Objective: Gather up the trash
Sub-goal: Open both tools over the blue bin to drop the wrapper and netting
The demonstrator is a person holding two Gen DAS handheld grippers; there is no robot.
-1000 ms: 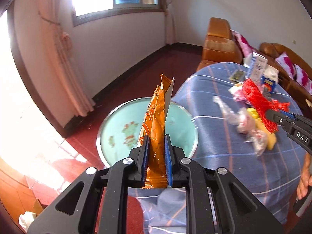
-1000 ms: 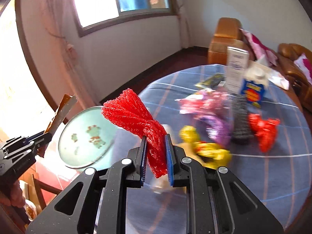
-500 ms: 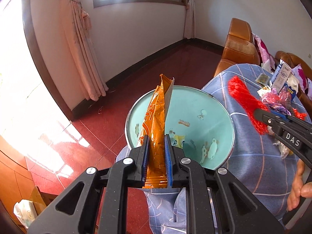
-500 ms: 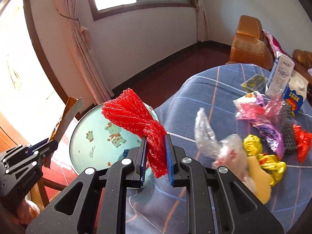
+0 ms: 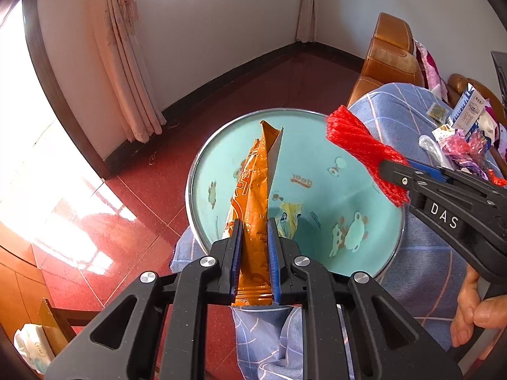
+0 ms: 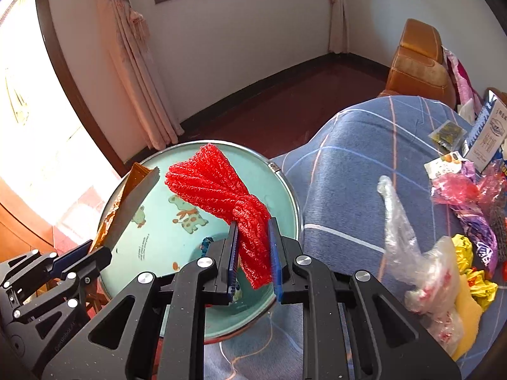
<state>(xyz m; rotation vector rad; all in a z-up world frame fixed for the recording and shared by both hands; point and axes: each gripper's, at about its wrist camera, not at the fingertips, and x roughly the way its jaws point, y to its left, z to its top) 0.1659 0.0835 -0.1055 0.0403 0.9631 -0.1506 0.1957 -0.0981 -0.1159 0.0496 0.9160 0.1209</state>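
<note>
Left wrist view. The left claw (image 5: 255, 247) is clamped on a long orange foil snack wrapper (image 5: 255, 190), which stands up from between the pads. Compared with one second ago, the round teal enamel basin with cartoon animal prints and a metal rim (image 5: 332, 171) has grown from a small disc ahead of the claw to fill the middle of the view. The wrapper now hangs directly over the basin interior. The right claw (image 5: 391, 174) has entered from the right edge, carrying a bundle of red plastic mesh netting (image 5: 358, 139) over the basin rim; a second ago it was still out over the table. A hand (image 5: 475, 313) shows at the lower right, on the right claw's handle.

Right wrist view. The right claw (image 6: 252, 253) is closed on the red netting (image 6: 218, 186); the bundle projects forward over the basin (image 6: 164, 237). The left claw (image 6: 82, 259) sits at the lower left with the wrapper (image 6: 130, 202) slanting across the basin rim. Remaining litter, including a clear plastic bag (image 6: 412, 253) and crumpled yellow foil (image 6: 475, 269), lies on the blue checked cloth of the worktop (image 6: 348, 174), well apart from the basin.

Assessment: both carried items have reached the collection basin. The next step is probably release of both claws, followed by return for the remaining litter.
</note>
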